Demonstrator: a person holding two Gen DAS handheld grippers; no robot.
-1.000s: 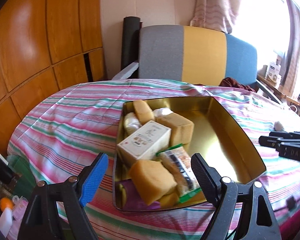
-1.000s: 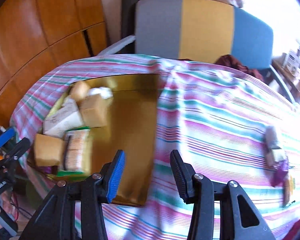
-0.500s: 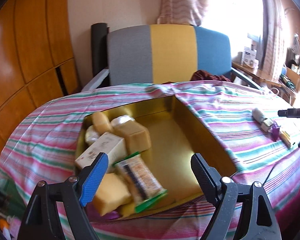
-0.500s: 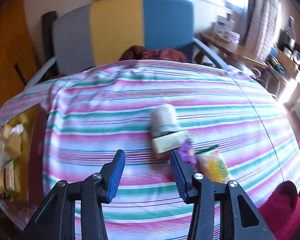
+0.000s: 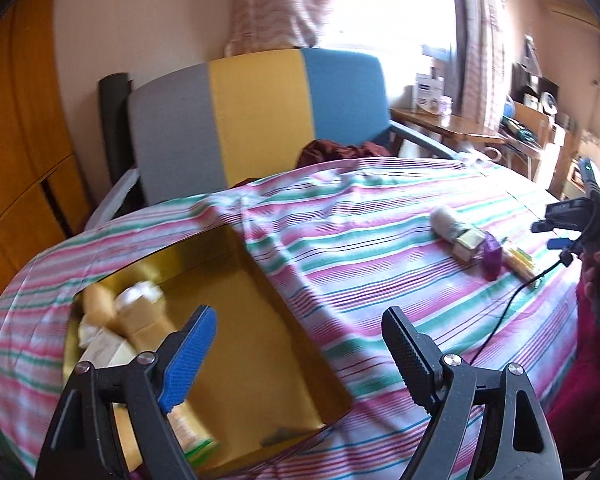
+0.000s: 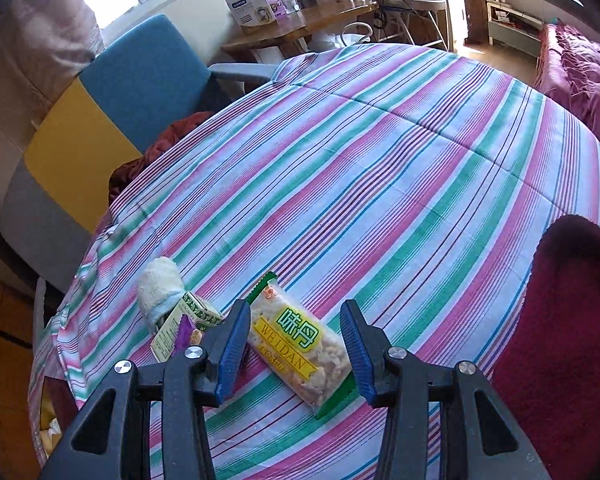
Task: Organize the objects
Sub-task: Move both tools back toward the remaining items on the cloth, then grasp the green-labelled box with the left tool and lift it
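Observation:
A gold tin (image 5: pixel 284 356) lies on the striped tablecloth and holds several snacks (image 5: pixel 136 320) at its left end. My left gripper (image 5: pixel 296 356) is open and empty above the tin's near right part. My right gripper (image 6: pixel 296 350) is open, with a yellow and green snack packet (image 6: pixel 300 340) lying on the cloth between its jaws, not gripped. A rolled white towel (image 6: pixel 158 284), a small green and white box (image 6: pixel 184 322) and a purple packet (image 6: pixel 184 334) lie just left of it. The same pile (image 5: pixel 472 242) shows in the left wrist view, with the right gripper (image 5: pixel 560 236) beside it.
A grey, yellow and blue chair (image 5: pixel 256 120) stands behind the table with dark red cloth (image 5: pixel 340 152) on its seat. A wooden desk (image 6: pixel 296 28) with a box is by the window. A dark red sleeve (image 6: pixel 560 320) is at the right. A black cable (image 5: pixel 512 304) crosses the cloth.
Both grippers swung to the right. My right gripper moved from the tin across the table and came down around the yellow snack packet. The left gripper turned away from the snacks.

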